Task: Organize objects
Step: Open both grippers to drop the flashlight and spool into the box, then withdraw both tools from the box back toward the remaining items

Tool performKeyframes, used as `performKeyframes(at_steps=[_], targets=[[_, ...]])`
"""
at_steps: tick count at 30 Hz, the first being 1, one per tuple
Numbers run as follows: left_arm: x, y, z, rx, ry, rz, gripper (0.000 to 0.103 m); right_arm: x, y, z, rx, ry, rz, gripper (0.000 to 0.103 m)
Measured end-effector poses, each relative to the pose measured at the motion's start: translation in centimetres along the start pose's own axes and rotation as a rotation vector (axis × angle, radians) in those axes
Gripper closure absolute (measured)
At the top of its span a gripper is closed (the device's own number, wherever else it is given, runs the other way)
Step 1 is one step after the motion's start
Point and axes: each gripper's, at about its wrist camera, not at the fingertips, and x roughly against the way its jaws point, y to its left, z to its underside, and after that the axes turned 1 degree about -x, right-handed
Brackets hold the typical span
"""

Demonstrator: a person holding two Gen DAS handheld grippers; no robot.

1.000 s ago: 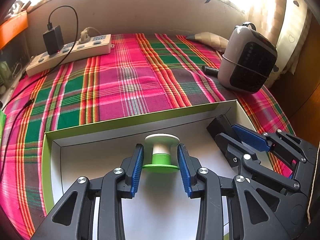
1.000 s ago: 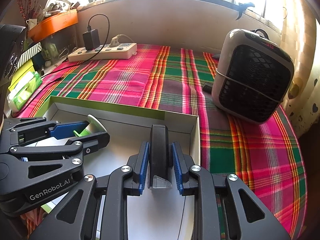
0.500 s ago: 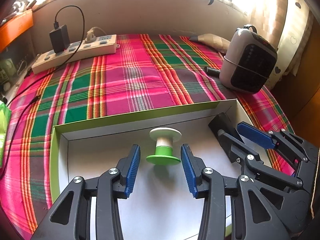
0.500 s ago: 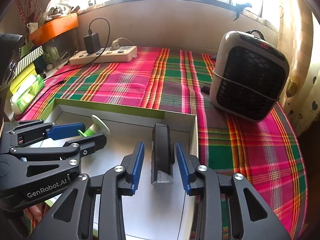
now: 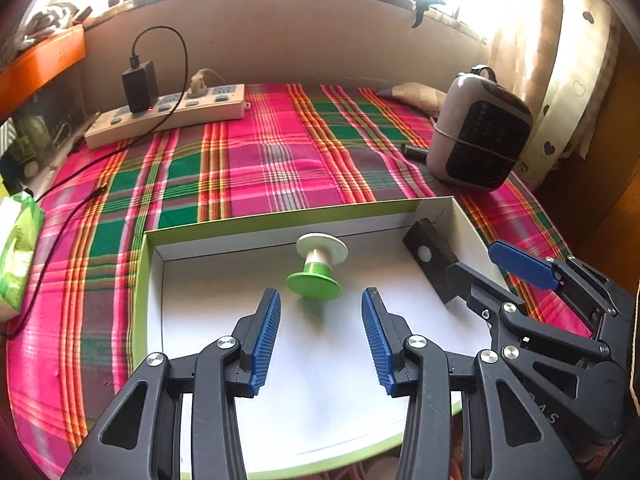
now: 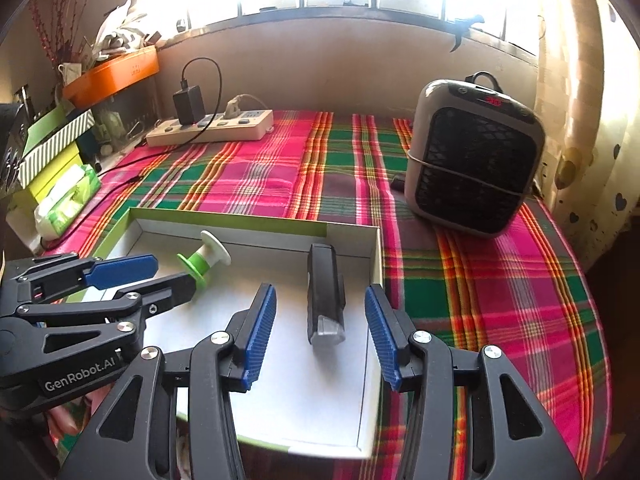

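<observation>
A shallow white box with a green rim [image 5: 280, 216] lies on the plaid cloth. Inside it stands a green-and-white spool [image 5: 316, 268], tilted a little, just beyond my left gripper [image 5: 320, 304], which is open and apart from it. A black flashlight-like bar [image 6: 324, 300] lies in the box's right part, its clear end toward me. My right gripper [image 6: 320, 294] straddles it with its jaws opening, and the pads do not touch it. The spool [image 6: 204, 258] and the left gripper [image 6: 156, 276] also show in the right wrist view.
A grey fan heater [image 6: 472, 160] stands at the back right on the cloth, and a small dark item lies beside it. A power strip [image 5: 168, 116] with a charger and cable runs along the back left. A green tissue pack [image 5: 16, 248] lies at the left edge.
The left gripper let go of the spool and drew back. The right gripper's jaws spread off the black bar and it backed away too. Both things stay in the box.
</observation>
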Motion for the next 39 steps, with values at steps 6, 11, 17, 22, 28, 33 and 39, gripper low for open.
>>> performKeyframes(at_steps=[6, 11, 17, 22, 28, 33, 39], targets=[[1.7, 0.2, 0.9, 0.012, -0.025, -0.004, 0.062, 1.6, -0.1, 0.8, -0.015, -0.014, 0.002, 0.055], [3.1, 0.5, 2.0, 0.023, -0.047, -0.006, 0.062, 2.7, -0.3, 1.6, -0.024, -0.024, 0.002, 0.055], [5.0, 1.4, 3.6, 0.059, -0.082, -0.008, 0.062, 4.4, -0.6, 3.0, -0.031, -0.037, -0.008, 0.055], [6.1, 2.3, 5.1, 0.08, -0.097, -0.028, 0.062, 5.9, -1.0, 4.5, -0.034, -0.046, -0.017, 0.055], [7.5, 4.0, 7.3, 0.13, -0.11, -0.038, 0.062, 6.8, -1.0, 6.3, -0.042, -0.04, -0.025, 0.055], [8.5, 5.3, 8.9, 0.145, -0.111, -0.056, 0.062, 7.4, -1.1, 7.4, -0.045, -0.043, -0.034, 0.055], [9.1, 6.3, 10.8, 0.162, -0.106, -0.038, 0.062, 7.8, -1.2, 8.6, -0.056, -0.036, -0.046, 0.055]])
